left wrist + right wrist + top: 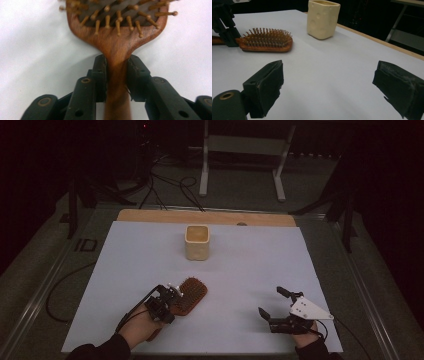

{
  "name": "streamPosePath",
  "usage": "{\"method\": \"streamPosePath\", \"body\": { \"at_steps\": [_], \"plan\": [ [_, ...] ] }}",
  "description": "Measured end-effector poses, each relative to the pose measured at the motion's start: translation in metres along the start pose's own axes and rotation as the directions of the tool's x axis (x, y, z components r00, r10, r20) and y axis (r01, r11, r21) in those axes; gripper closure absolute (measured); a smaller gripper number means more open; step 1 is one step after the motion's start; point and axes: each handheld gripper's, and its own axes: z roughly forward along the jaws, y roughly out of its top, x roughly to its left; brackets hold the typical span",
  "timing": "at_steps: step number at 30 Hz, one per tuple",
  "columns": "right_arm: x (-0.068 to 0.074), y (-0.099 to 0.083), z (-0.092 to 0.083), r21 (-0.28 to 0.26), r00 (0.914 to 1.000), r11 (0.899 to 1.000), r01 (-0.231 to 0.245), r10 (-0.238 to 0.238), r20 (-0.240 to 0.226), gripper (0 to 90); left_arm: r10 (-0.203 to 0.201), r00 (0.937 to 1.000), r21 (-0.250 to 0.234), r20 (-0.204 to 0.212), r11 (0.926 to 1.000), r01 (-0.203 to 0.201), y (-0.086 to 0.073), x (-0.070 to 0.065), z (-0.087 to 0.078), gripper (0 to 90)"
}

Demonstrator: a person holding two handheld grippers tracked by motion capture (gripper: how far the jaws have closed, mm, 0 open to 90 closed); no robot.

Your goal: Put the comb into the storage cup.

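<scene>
We see a table (150,215) with a wooden far edge under a white sheet (250,270). On the sheet lie a wooden hairbrush (191,295), just ahead of the left gripper (167,301), and a cream cup (197,242), upright, farther ahead.

Brush (117,37) head cut off at top in left gripper view; handle hidden under left hand-held gripper (165,302) in high view.

No readable text, labels or numbers anywhere.
</scene>
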Motion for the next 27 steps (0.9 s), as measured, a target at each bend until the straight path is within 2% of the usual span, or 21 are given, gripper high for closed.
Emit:
{"method": "streamPosePath", "body": {
  "at_steps": [2,5,10,11,15,16,20,22,25,27],
  "plan": [
    [-0.001,0.000,0.000,-0.001,1.0000,1.000,-0.004,0.004,0.000,8.6,-0.002,1.0000,0.002,0.003,1.0000,0.002,0.000,0.000,0.000,72.2],
    [0.000,0.000,0.000,-0.002,1.0000,1.000,-0.002,0.002,0.000,8.6,0.018,0.9998,-0.004,0.004,0.9998,-0.018,-0.001,0.001,0.000,72.6],
    [0.000,0.000,0.000,-0.004,1.0000,1.000,-0.002,0.002,0.002,8.6,0.046,0.9987,-0.063,-0.022,0.9969,-0.047,-0.008,-0.003,0.000,73.2],
    [0.000,0.000,0.000,-0.004,1.0000,1.000,-0.002,0.002,0.002,8.6,0.046,0.9987,-0.063,-0.022,0.9969,-0.047,-0.008,-0.003,0.000,73.3],
    [-0.001,0.000,0.000,-0.002,1.0000,1.000,-0.007,0.007,0.002,8.6,0.050,0.9982,-0.137,-0.034,0.9892,-0.054,-0.017,-0.004,0.000,73.3],
    [-0.001,0.000,0.000,-0.003,1.0000,1.000,-0.006,0.006,0.002,8.6,0.050,0.9982,-0.137,-0.034,0.9892,-0.054,-0.017,-0.004,0.000,73.4],
    [-0.001,0.000,0.000,-0.003,0.9999,1.000,-0.009,0.009,0.005,8.6,0.034,0.9991,-0.194,-0.026,0.9802,-0.039,-0.021,-0.004,0.001,73.5],
    [-0.001,0.000,0.000,-0.003,1.0000,1.000,-0.006,0.006,0.005,8.6,0.043,0.9986,-0.210,-0.029,0.9765,-0.048,-0.023,-0.004,0.001,73.5],
    [-0.001,0.000,0.000,-0.004,1.0000,1.000,-0.008,0.008,0.005,8.6,0.061,0.9976,-0.247,-0.034,0.9666,-0.067,-0.024,-0.006,0.001,73.5],
    [-0.002,0.000,0.000,-0.004,1.0000,1.000,-0.006,0.006,0.007,8.6,0.064,0.9977,-0.290,-0.021,0.9546,-0.067,-0.025,-0.006,-0.001,73.5]
  ]
}}
